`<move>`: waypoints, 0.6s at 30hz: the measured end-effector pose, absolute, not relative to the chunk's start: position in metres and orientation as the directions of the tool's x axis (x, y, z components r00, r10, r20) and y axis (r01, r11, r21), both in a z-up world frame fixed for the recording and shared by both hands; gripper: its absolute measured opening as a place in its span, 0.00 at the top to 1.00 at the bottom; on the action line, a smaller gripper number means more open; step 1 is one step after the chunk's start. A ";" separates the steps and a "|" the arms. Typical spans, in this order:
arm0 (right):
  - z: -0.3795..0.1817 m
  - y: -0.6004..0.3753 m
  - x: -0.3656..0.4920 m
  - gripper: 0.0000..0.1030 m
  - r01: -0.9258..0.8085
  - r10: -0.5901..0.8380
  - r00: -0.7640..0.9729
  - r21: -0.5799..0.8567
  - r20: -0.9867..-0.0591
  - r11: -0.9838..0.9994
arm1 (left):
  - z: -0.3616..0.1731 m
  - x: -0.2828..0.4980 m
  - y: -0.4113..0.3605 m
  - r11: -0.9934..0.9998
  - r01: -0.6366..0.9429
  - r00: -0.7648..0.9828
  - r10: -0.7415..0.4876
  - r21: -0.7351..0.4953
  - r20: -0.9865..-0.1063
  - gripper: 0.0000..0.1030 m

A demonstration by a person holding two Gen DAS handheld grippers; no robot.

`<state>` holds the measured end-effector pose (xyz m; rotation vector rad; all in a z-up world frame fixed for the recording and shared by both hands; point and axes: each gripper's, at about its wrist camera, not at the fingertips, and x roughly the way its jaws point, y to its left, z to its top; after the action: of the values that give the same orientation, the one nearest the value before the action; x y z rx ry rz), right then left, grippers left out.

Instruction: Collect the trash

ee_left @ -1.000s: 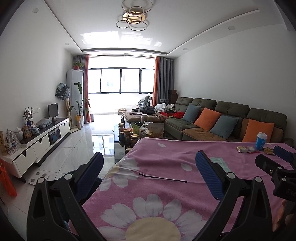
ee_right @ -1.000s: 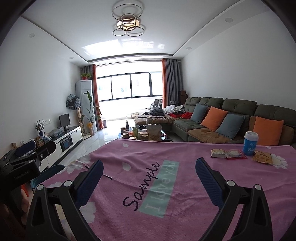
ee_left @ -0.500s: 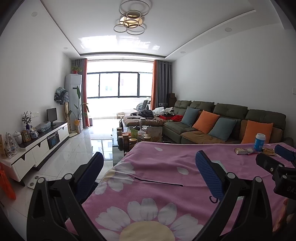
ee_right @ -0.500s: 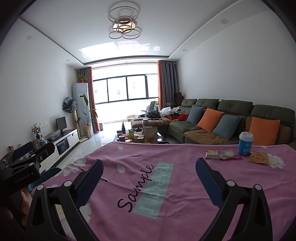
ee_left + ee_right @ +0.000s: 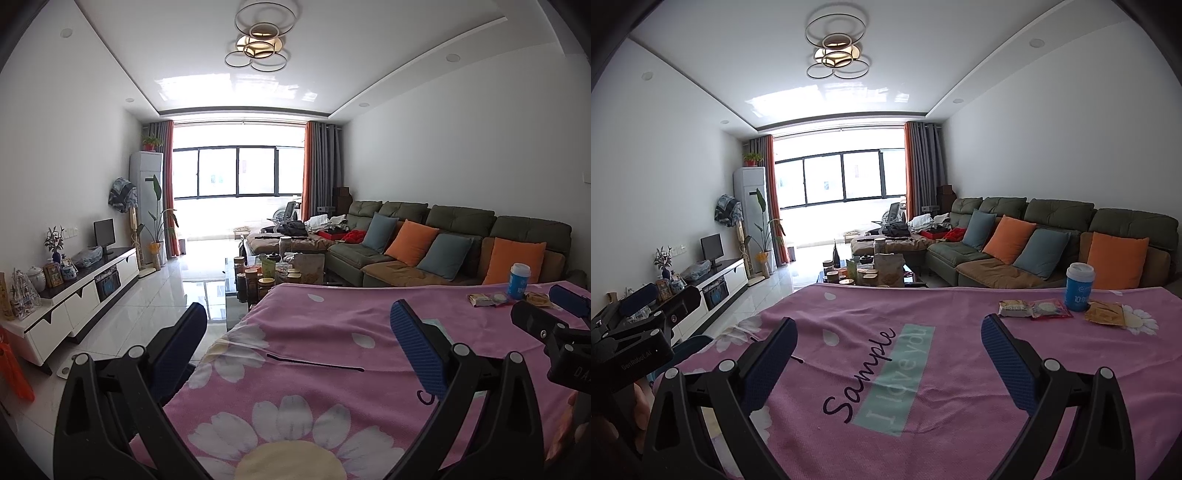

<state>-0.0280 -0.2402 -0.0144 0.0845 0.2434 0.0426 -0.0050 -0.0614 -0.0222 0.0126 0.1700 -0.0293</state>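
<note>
- Hovering over the woven pink tablecloth (image 5: pixel 960 387), we hold the right gripper (image 5: pixel 888 354) spread wide, ribbed blue pads empty.
- Our left gripper (image 5: pixel 295 343) gapes too, gripping nothing.
- Crinkly snack wrappers (image 5: pixel 1034 309) lie flat at the far right edge, just beside a blue cylindrical cup (image 5: pixel 1079 287).
- Wrapper print is too small to read.
- Beyond stands a green sofa (image 5: pixel 1015 240).

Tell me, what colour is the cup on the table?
The cup is blue with a white lid, clearest in the right wrist view.
</note>
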 end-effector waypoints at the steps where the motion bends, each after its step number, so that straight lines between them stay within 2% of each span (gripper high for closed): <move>1: -0.014 -0.240 -0.028 0.06 -0.033 0.053 0.970 0.089 -0.238 0.996 | -0.022 -0.005 -0.062 1.000 0.029 0.985 -0.027 0.012 -0.169 0.05; 18: -0.014 -0.240 -0.028 0.06 -0.031 0.052 0.970 0.089 -0.239 0.996 | -0.023 -0.005 -0.061 1.000 0.025 0.985 -0.023 0.013 -0.169 0.05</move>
<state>-0.0282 -0.2404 -0.0140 0.0848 0.2440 0.0422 -0.0049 -0.0613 -0.0231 0.0147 0.1701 -0.0242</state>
